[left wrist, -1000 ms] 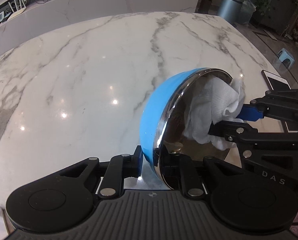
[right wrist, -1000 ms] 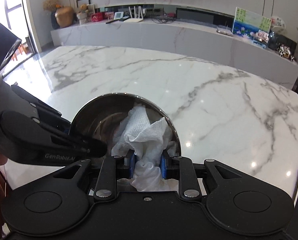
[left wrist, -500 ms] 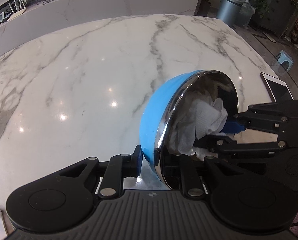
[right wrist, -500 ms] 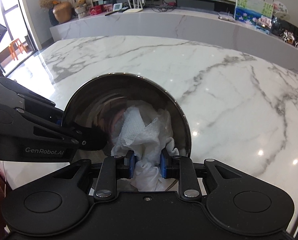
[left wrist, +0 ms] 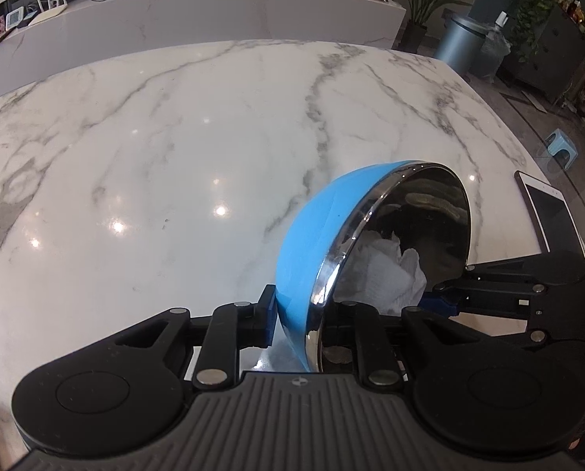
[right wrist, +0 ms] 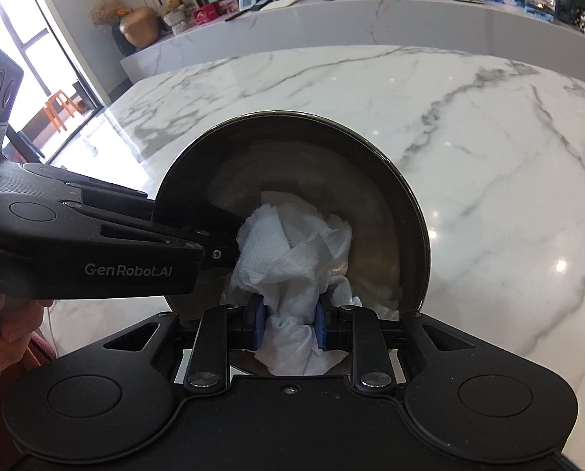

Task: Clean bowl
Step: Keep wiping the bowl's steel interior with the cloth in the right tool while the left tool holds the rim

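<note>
L gripper (left wrist: 296, 320) clamps the tilted blue steel-lined bowl (left wrist: 312, 235) by its rim, mouth facing R gripper (right wrist: 288, 324), which pinches crumpled white paper towel (right wrist: 292, 251) against the inner wall.

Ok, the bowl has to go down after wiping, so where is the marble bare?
The marble table is bare from the blue bowl left and back to its far edge. It is crowded near the phone, where the right gripper pushes the paper towel into the bowl.

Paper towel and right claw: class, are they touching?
Touching. Right wrist view: the right claw pinches the paper towel between both blue pads, no gap.
</note>
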Available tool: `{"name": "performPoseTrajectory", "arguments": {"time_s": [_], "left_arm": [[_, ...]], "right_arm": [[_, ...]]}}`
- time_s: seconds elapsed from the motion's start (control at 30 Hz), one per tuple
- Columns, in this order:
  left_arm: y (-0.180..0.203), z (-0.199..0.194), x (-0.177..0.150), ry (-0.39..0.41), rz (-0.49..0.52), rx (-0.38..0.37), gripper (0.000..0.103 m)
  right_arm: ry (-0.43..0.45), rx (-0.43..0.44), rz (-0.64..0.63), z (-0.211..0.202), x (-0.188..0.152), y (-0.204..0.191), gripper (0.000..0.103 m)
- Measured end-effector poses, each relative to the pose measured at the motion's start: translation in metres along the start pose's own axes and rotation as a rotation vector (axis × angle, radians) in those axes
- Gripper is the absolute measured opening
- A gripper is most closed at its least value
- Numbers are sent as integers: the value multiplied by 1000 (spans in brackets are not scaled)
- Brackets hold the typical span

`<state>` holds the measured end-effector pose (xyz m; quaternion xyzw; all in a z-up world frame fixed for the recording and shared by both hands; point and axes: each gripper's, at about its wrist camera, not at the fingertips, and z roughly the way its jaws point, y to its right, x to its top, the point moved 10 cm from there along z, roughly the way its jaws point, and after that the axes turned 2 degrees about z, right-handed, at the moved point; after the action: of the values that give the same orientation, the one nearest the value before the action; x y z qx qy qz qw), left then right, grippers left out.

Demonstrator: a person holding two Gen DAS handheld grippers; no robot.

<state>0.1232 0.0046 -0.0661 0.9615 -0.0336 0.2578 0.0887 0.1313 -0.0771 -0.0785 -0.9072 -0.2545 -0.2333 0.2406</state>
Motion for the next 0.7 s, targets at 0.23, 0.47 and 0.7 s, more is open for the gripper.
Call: {"name": "performPoseTrajectory", "arguments": {"time_s": [0.23,0.47,0.7], "left_arm": [[2,-1,0,5,18,-1,17],[9,-4,0,-1,96,28,17],[9,-5,-3,-29,149,51,18]], "right_arm": [[-3,-37,-49,-1,0,-5,22],[29,-166,-148,-11,1,-3,22],[148,-212,-161,-31,17,3,22]]}}
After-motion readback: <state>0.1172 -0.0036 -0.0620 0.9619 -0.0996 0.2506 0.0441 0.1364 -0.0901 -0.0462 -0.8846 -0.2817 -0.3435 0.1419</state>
